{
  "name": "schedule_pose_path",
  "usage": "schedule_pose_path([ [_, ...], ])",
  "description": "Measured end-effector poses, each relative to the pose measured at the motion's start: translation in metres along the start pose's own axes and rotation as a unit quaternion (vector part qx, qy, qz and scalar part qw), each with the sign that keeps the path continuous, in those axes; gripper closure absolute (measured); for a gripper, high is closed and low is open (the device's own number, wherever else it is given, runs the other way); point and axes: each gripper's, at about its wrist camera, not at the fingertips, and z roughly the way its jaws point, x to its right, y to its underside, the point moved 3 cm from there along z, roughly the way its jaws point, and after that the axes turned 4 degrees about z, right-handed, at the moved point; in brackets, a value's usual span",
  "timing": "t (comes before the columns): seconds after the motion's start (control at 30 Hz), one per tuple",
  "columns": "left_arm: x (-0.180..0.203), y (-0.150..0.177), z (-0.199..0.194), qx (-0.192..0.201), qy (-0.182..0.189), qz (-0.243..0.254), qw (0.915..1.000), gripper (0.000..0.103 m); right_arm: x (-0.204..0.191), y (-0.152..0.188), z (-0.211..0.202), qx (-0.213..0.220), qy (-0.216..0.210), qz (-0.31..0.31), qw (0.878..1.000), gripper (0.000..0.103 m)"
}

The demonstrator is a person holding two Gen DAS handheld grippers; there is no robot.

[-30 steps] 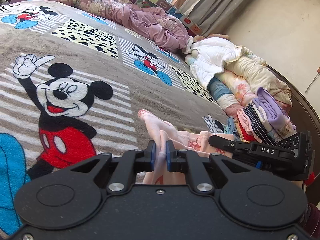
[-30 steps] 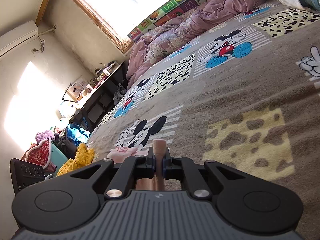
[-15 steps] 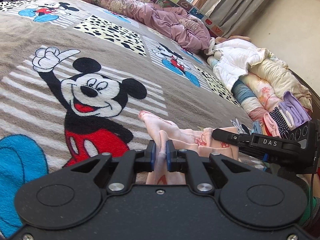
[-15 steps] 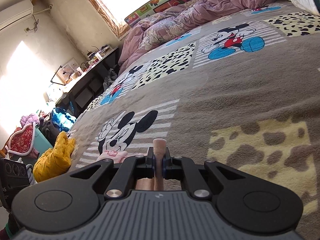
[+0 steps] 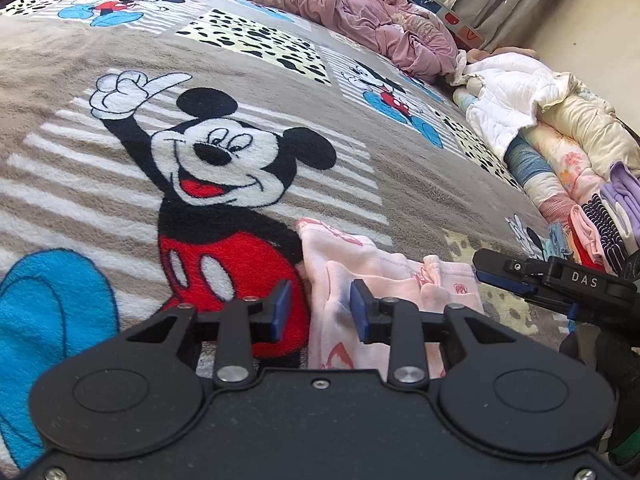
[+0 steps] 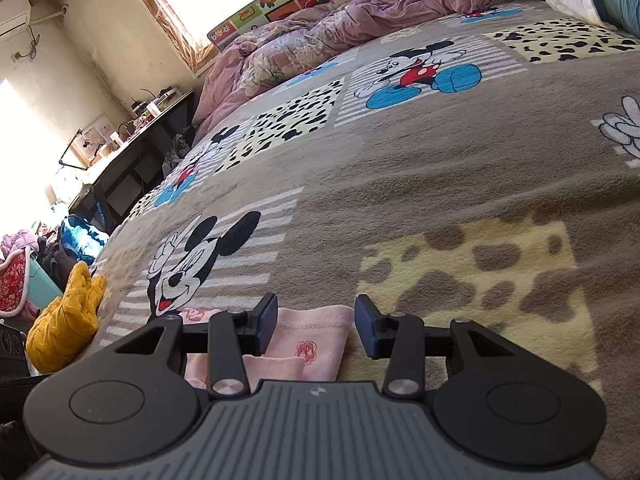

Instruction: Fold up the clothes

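Observation:
A small pink garment (image 5: 384, 276) with red prints lies folded on the Mickey Mouse blanket (image 5: 240, 128). My left gripper (image 5: 320, 310) is open just above its near edge, with the cloth lying between and under the pads. In the right wrist view the same pink garment (image 6: 308, 340) lies below my right gripper (image 6: 316, 320), which is open too. The right gripper also shows in the left wrist view (image 5: 500, 272), at the garment's right end.
A row of folded and rolled clothes (image 5: 568, 168) lines the bed's right edge. A crumpled purple quilt (image 6: 320, 36) lies at the head of the bed. A yellow knit garment (image 6: 64, 320) sits at the bed's left edge, with a desk (image 6: 132, 140) beyond.
Both grippers were shut on the pink garment and have now opened and let it go. The garment lies flat on the blanket.

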Motion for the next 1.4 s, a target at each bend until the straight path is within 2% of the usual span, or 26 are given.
schedule_pose_path([
  [0.03, 0.0, 0.0, -0.002, 0.001, -0.003, 0.001, 1.0, 0.06, 0.0, 0.002, -0.004, 0.001, 0.002, -0.002, 1.0, 0.059],
  [0.3, 0.014, 0.021, -0.04, 0.003, -0.023, 0.024, 0.9994, 0.052, -0.012, 0.034, -0.045, 0.001, -0.012, 0.0, 1.0, 0.056],
  [0.63, 0.032, 0.084, -0.102, -0.003, -0.01, -0.018, 0.9998, 0.047, -0.036, 0.097, -0.11, 0.002, -0.057, 0.034, 0.998, 0.052],
  [0.83, 0.051, 0.119, -0.139, 0.007, -0.02, 0.003, 0.9998, 0.049, -0.064, 0.138, -0.143, 0.002, -0.08, -0.01, 0.997, 0.052],
  [0.97, 0.06, 0.135, -0.155, 0.011, -0.019, 0.018, 0.9996, 0.053, -0.072, 0.161, -0.157, -0.002, -0.081, -0.027, 0.996, 0.052],
  [1.07, 0.068, 0.152, -0.159, 0.01, -0.03, 0.044, 0.9985, 0.067, -0.074, 0.179, -0.165, -0.002, -0.072, -0.051, 0.996, 0.053],
  [1.1, 0.071, 0.158, -0.16, 0.01, -0.038, 0.057, 0.9976, 0.077, -0.074, 0.185, -0.167, -0.003, -0.069, -0.059, 0.996, 0.057],
  [1.13, 0.074, 0.164, -0.162, 0.012, -0.047, 0.071, 0.9963, 0.079, -0.074, 0.192, -0.169, -0.003, -0.066, -0.068, 0.995, 0.062],
  [1.2, 0.08, 0.174, -0.165, 0.016, -0.059, 0.097, 0.9934, 0.084, -0.074, 0.205, -0.174, 0.0, -0.06, -0.084, 0.995, 0.064],
  [1.3, 0.081, 0.192, -0.165, 0.006, -0.076, 0.106, 0.9914, 0.084, -0.071, 0.22, -0.177, -0.009, -0.057, -0.094, 0.994, 0.065],
  [1.4, 0.075, 0.205, -0.166, 0.007, -0.081, 0.09, 0.9926, 0.084, -0.071, 0.236, -0.178, -0.02, -0.049, -0.111, 0.992, 0.064],
])
